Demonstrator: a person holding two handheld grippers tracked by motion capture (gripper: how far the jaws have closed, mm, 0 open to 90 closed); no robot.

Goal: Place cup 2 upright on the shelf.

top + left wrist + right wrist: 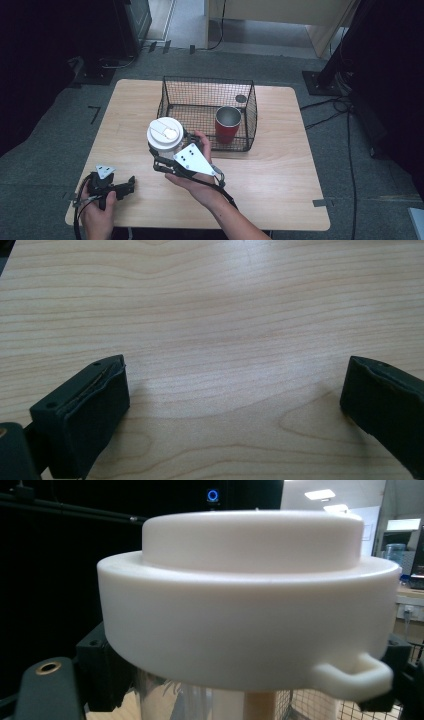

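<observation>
I can read no brand, label or writing on anything here.

My right gripper (162, 156) has its jaws clamped on a cup with a white lid (164, 132), gripping the clear body just under the lid. In the right gripper view the lid (245, 595) stands right in front of the camera, wide and stepped, with a small tab (357, 676) sticking out low on one side; my black jaw blocks press in from both sides beneath its rim. My right hand (200, 175) holds the gripper from below, the grey three-cornered plate (195, 159) facing up. The cup is upright, held just in front of the near left corner of a black wire basket (170, 100).

My left gripper (120, 187) rests low near the front left corner of the table (280, 190), in my left hand (97, 212), well apart from the cup. In the left gripper view its fingers (90, 410) stand wide apart with nothing between them but bare pale wood (225, 340).

Inside the basket, toward its right side, a red cup (228, 125) with a metallic inside stands upright and open. The basket sits on the far half of the table.
</observation>
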